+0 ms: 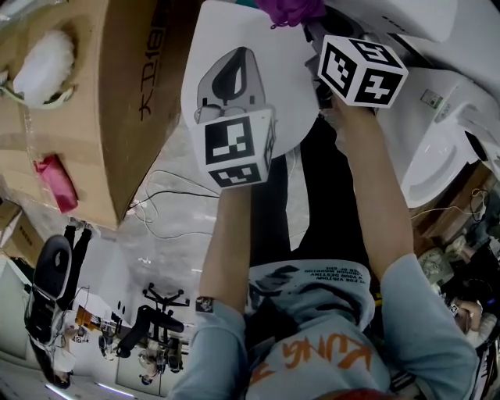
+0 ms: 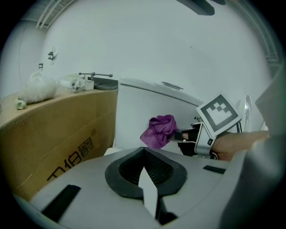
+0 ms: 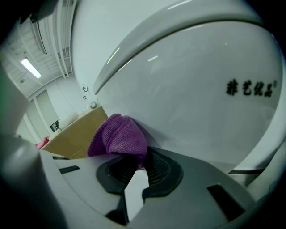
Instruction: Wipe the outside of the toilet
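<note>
1. Head view: the toilet (image 1: 437, 133) fills the upper right. The right gripper (image 1: 320, 39) reaches toward its outer shell with a purple cloth (image 1: 291, 9) at its tip. The left gripper (image 1: 232, 86) hangs further back from the toilet, on the side toward a cardboard box (image 1: 117, 94), and nothing shows in it.

2. Left gripper view: our left jaws meet at their tips with nothing between them. Ahead stands the toilet's white wall, with the cardboard box just beside it on the left. The cloth (image 2: 158, 131) sits bunched against that wall, pinched by the right gripper (image 2: 183, 135), which comes in from the right.

3. Right gripper view: the right jaws are clamped on the cloth's lower fold. The bundle bulges up and left of the tips and seems to touch the toilet's curved outer surface below the lid seam.

4. We judge that the toilet's surface lies straight ahead of the right jaws, so the wiping stroke falls to the right gripper, sweeping along the curve. The left is clearly the farther 1 of the 2.
</note>
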A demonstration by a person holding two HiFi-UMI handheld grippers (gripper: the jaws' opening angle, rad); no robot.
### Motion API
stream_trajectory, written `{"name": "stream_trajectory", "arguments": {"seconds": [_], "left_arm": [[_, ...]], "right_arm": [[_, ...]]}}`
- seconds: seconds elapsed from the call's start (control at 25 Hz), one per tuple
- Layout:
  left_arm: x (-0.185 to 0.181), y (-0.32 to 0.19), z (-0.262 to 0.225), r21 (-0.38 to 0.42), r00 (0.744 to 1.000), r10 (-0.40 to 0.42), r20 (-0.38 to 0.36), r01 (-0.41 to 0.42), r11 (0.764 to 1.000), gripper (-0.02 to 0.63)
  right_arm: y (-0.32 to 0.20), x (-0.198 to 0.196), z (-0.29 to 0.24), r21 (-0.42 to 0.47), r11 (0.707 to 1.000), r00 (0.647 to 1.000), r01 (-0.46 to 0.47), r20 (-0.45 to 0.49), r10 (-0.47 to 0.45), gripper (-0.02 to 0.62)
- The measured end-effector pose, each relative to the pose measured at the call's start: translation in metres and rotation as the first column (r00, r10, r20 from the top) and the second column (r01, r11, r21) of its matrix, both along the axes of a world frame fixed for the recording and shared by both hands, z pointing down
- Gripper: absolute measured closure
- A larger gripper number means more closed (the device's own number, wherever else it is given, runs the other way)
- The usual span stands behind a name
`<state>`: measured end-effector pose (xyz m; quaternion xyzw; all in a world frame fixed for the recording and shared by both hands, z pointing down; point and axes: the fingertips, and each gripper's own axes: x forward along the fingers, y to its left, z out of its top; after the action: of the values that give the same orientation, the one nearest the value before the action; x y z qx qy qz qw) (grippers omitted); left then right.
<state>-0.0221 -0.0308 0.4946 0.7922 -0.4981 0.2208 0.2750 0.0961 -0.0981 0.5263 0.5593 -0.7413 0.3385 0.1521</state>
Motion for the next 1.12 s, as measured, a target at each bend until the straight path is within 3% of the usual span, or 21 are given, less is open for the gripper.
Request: {"name": "stream_trajectory", "arguments": {"seconds": [0.56, 0.92, 1.12], "left_arm": [[0.062, 0.016, 0.003, -0.015, 0.989, 0.147, 0.01, -0.147, 0.989, 0.588], [0.103, 0.025, 0.006, -0.02, 0.97, 0.241, 0.003, -0.241, 0.97, 0.588], [0.104, 0.023, 0.011, -0.031, 0.967, 0.256, 0.011, -0.256, 0.966, 0.588]], "right_arm": [[0.039, 0.072, 0.004, -0.023, 0.997, 0.996, -0.077, -0.04, 0.076, 0.541], [0.068, 0.126, 0.013, -0.062, 0.983, 0.983, -0.173, -0.069, 0.169, 0.541], [0.08, 0.151, 0.018, -0.086, 0.972, 0.972, -0.216, -0.107, 0.207, 0.541]]}}
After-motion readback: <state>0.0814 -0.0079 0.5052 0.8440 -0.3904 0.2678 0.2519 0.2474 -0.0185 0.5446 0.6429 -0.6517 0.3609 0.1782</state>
